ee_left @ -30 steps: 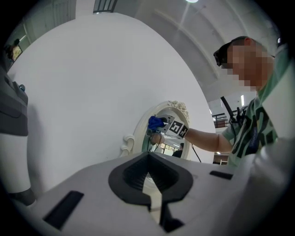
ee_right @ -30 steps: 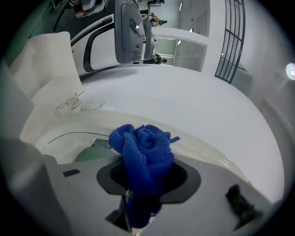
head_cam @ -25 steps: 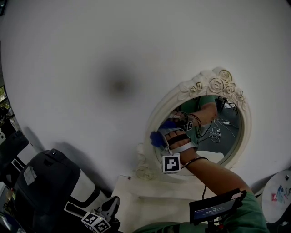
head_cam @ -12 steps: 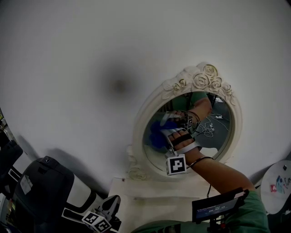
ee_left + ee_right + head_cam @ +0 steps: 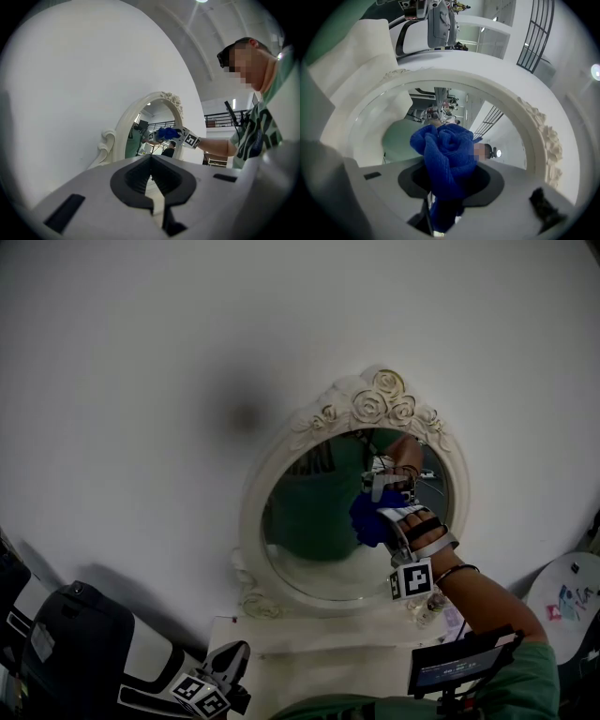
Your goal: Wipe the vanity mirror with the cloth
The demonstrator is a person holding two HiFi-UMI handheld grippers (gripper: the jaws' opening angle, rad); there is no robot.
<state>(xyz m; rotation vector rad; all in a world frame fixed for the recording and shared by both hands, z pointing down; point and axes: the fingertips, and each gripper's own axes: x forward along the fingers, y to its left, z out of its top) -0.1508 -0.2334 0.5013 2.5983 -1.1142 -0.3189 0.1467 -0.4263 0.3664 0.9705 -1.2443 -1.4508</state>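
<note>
Looking down through the head view, I see the oval mirror (image 5: 309,521) standing against the white wall, its frame topped with moulded roses. My right gripper (image 5: 382,512) is up at the glass with the blue cloth (image 5: 371,519) bunched at its tip. The wad sits on the glass near the mirror's right edge, in its upper half. My left gripper (image 5: 228,664) hangs low by the bottom edge of the view, well apart from the mirror.

From the left gripper view, the left gripper's (image 5: 151,177) jaws are drawn together with nothing between them. The mirror (image 5: 140,136) stands beyond, and the cloth (image 5: 166,133) is at its glass.

From the right gripper view, the right gripper's (image 5: 446,190) jaws are clamped on the cloth (image 5: 445,157). A thick fold bulges out past the tips, toward the mirror (image 5: 379,112).

I judge the cloth light, soft and squashy, so it will flatten under pressure. A hold on the middle of the bunch, as now, leaves padding ahead of the hard jaws. The glass looks smooth and breakable, and the mirror may rock, so I would press gently and stay off the frame's moulding.
</note>
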